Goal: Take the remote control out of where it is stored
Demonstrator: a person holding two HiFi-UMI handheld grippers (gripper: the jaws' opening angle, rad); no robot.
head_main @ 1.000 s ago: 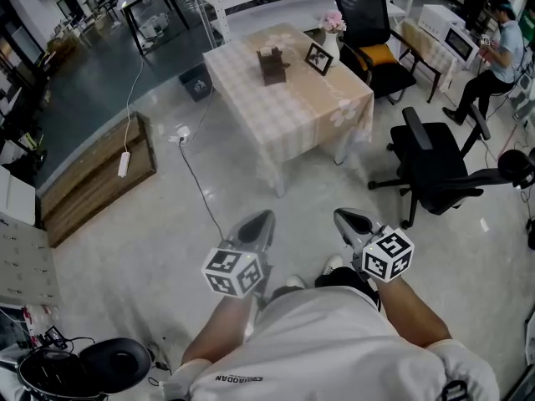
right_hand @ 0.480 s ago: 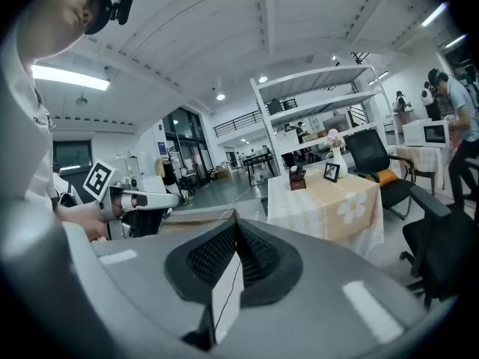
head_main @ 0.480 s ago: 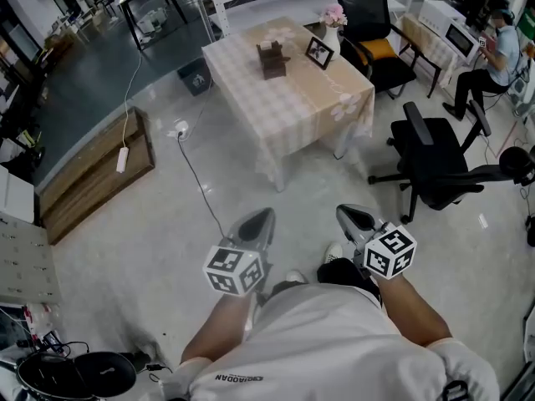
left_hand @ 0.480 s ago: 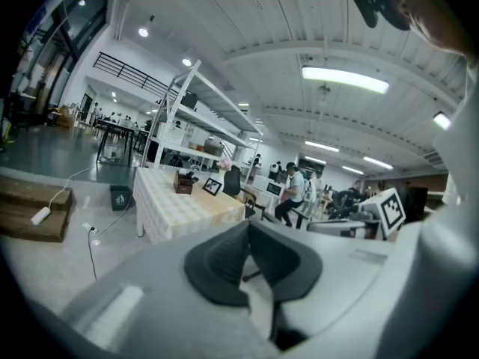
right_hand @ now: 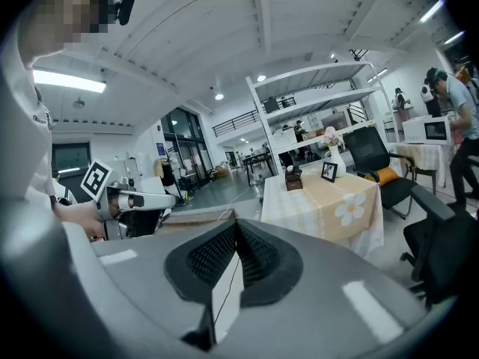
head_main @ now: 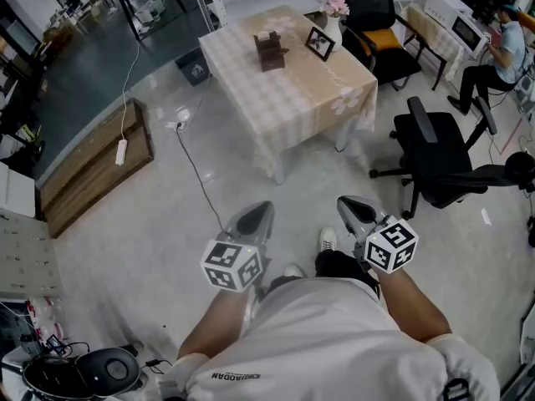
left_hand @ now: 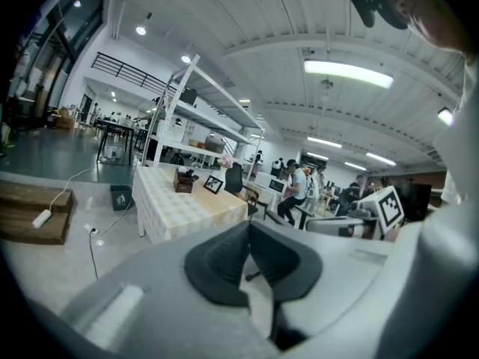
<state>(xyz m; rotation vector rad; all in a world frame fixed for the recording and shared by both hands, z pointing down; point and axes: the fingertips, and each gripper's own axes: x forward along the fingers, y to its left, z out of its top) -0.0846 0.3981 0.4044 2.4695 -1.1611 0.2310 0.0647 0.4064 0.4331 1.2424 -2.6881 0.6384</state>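
Well beyond the left tool [head_main: 261, 214] and right tool [head_main: 349, 208], both clenched, sits a brown box [head_main: 269, 50].

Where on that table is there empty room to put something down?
The near half of the table is bare, from the brown box and picture frame down to the front edge. The far end is crowded: box, frame and flower vase cluster there.

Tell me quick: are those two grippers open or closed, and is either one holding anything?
Left gripper: jaws closed, holding nothing.
Right gripper: jaws closed, holding nothing.
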